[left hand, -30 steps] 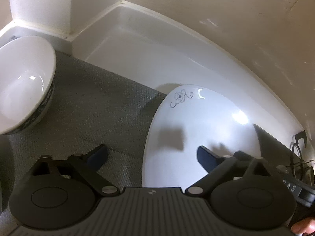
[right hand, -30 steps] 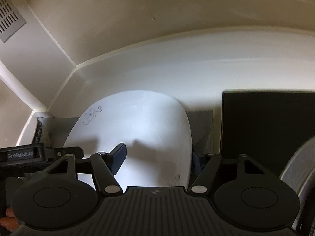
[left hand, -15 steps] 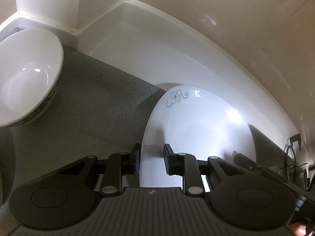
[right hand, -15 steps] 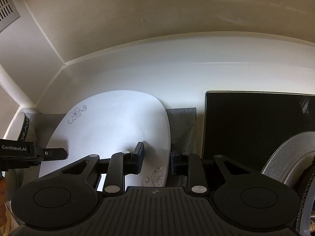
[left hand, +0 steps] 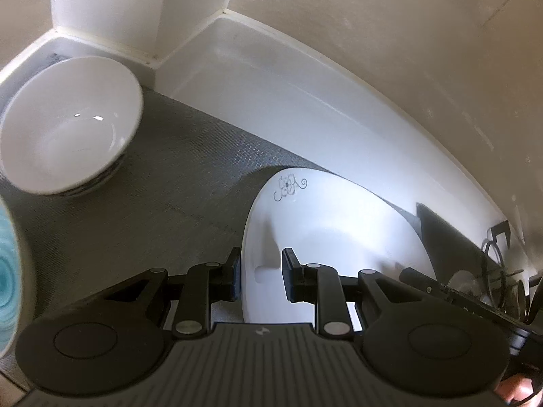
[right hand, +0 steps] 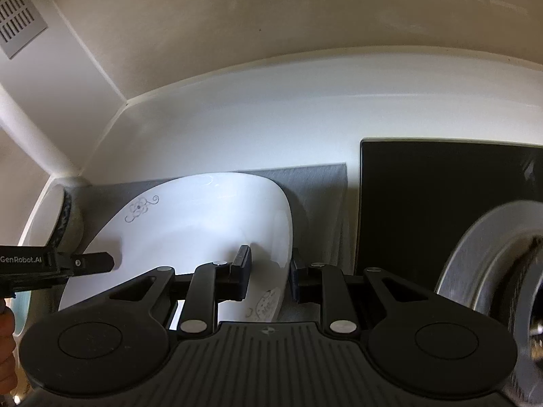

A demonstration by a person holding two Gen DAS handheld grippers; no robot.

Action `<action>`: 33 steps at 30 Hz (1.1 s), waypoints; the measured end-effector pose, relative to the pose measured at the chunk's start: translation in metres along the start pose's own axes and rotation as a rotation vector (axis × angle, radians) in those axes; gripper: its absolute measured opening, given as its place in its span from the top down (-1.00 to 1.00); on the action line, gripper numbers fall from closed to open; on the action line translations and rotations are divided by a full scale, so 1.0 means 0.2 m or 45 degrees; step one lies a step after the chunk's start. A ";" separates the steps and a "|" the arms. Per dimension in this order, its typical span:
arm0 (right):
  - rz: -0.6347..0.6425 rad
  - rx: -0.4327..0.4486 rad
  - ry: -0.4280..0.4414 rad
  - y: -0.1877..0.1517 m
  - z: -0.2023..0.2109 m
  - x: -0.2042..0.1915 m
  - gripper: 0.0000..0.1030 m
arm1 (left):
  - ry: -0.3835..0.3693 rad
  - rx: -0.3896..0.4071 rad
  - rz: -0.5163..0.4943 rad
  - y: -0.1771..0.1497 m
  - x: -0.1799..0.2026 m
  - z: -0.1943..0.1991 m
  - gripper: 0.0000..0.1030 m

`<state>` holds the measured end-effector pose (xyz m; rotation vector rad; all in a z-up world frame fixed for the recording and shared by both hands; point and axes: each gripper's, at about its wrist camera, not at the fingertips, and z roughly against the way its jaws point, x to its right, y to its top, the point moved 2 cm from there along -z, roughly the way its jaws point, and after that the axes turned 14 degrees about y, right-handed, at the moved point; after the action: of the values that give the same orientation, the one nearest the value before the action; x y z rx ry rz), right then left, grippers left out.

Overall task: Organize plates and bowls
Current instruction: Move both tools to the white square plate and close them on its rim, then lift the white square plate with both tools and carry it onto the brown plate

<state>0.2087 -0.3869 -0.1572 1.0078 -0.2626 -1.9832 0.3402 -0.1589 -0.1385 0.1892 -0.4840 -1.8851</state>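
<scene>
A white plate with grey flower prints (left hand: 332,234) is held between both grippers above the grey mat (left hand: 163,203). My left gripper (left hand: 260,279) is shut on the plate's left rim. My right gripper (right hand: 269,273) is shut on its right rim, where the plate (right hand: 190,224) also shows. The left gripper's finger (right hand: 91,263) shows at the left of the right wrist view. A white bowl (left hand: 68,135) with a dark patterned outside sits on the mat at the far left, apart from the plate.
A teal dish edge (left hand: 6,268) shows at the far left. A black cooktop (right hand: 441,203) lies right of the mat, with a grey metal pan (right hand: 492,271) on it. White backsplash and wall corner (left hand: 190,44) close the back.
Both grippers closed from open onto the plate's opposite rims. The plate has since moved back from the wall, showing more mat behind it.
</scene>
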 end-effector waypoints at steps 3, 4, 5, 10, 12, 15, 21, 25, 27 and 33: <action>-0.006 -0.010 0.007 -0.04 0.04 -0.03 0.52 | 0.000 0.006 -0.012 -0.01 -0.02 0.03 0.49; -0.007 -0.011 0.009 -0.05 0.05 -0.03 0.52 | -0.001 0.008 -0.015 -0.02 -0.02 0.04 0.49; -0.009 -0.011 0.010 -0.06 0.05 -0.04 0.52 | -0.001 0.011 -0.020 -0.03 -0.03 0.06 0.49; -0.017 0.003 0.017 -0.11 0.11 -0.09 0.52 | -0.007 0.027 -0.040 -0.10 -0.05 0.15 0.49; -0.013 0.011 0.020 -0.12 0.15 -0.11 0.52 | -0.007 0.036 -0.050 -0.10 -0.03 0.17 0.49; -0.016 0.024 0.025 -0.16 0.19 -0.14 0.52 | -0.010 0.040 -0.068 -0.08 -0.01 0.19 0.49; -0.014 0.042 0.024 -0.25 0.30 -0.20 0.52 | -0.017 0.047 -0.105 -0.15 -0.03 0.25 0.49; -0.021 0.045 0.016 -0.33 0.37 -0.22 0.52 | -0.021 0.050 -0.141 -0.22 -0.03 0.30 0.49; -0.029 0.045 0.012 -0.37 0.39 -0.23 0.52 | -0.026 0.049 -0.157 -0.25 -0.03 0.32 0.49; -0.051 0.034 0.011 -0.49 0.45 -0.25 0.52 | -0.023 0.032 -0.202 -0.37 -0.05 0.37 0.49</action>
<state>0.0976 -0.3067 -0.1225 1.0455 -0.2667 -2.0163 0.2537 -0.1097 -0.1048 0.2334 -0.5178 -2.0378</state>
